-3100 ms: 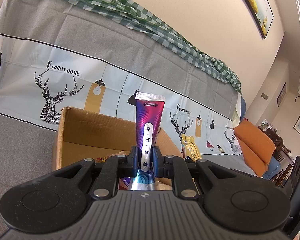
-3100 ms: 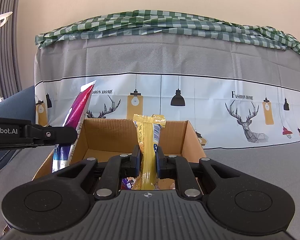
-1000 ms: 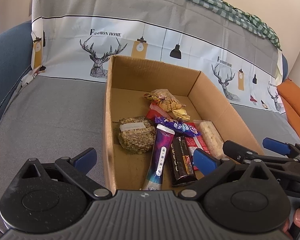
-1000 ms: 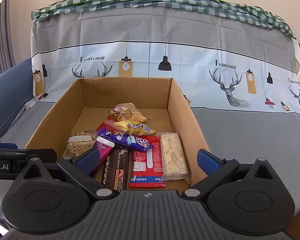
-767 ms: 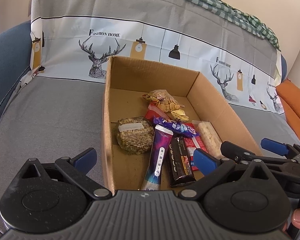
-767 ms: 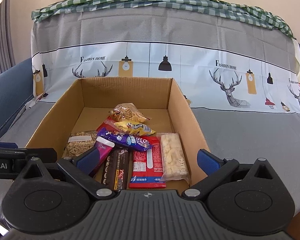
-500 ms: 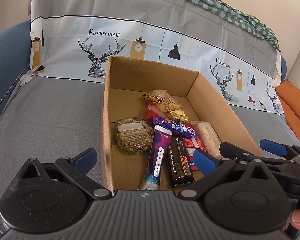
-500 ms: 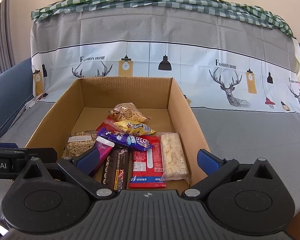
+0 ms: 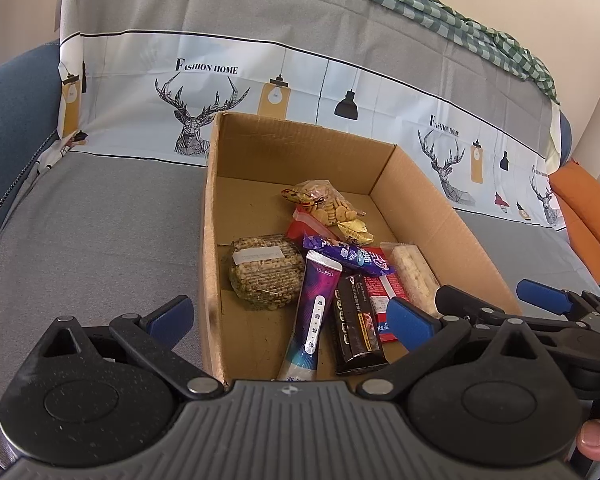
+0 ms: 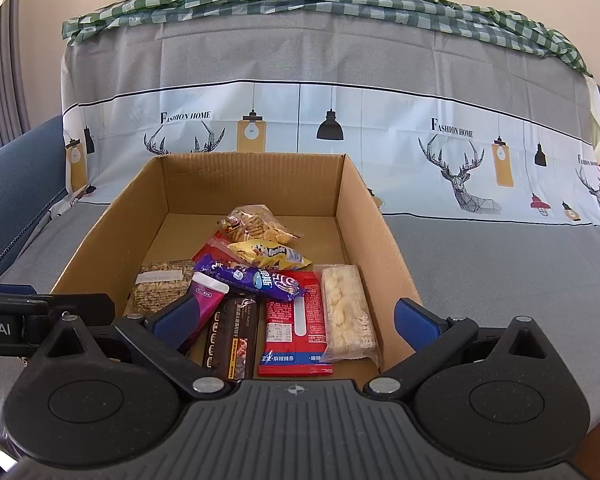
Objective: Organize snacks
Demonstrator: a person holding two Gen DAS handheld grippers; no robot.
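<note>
Both tools are spread wide and hold nothing: the left tool point(image 9: 288, 316) and the right tool point(image 10: 296, 320) hang at the near edge of the box point(image 10: 380, 236), low in the frame. The snacks point(image 10: 296, 312) lie in the near half of the box, toward its right wall. The far half, in the frame's centre, has bare floor. The purple pack point(image 9: 316, 312) lies just beside the dark bar point(image 9: 354, 324).

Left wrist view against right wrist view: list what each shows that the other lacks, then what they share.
Only the left wrist view shows the orange cushion, a fingertip and the open right gripper. Only the right wrist view shows the grey curtain and the yellow snack packet's printed front. Both show the brown cardboard box, the purple snack tube and the black snack bar.
</note>
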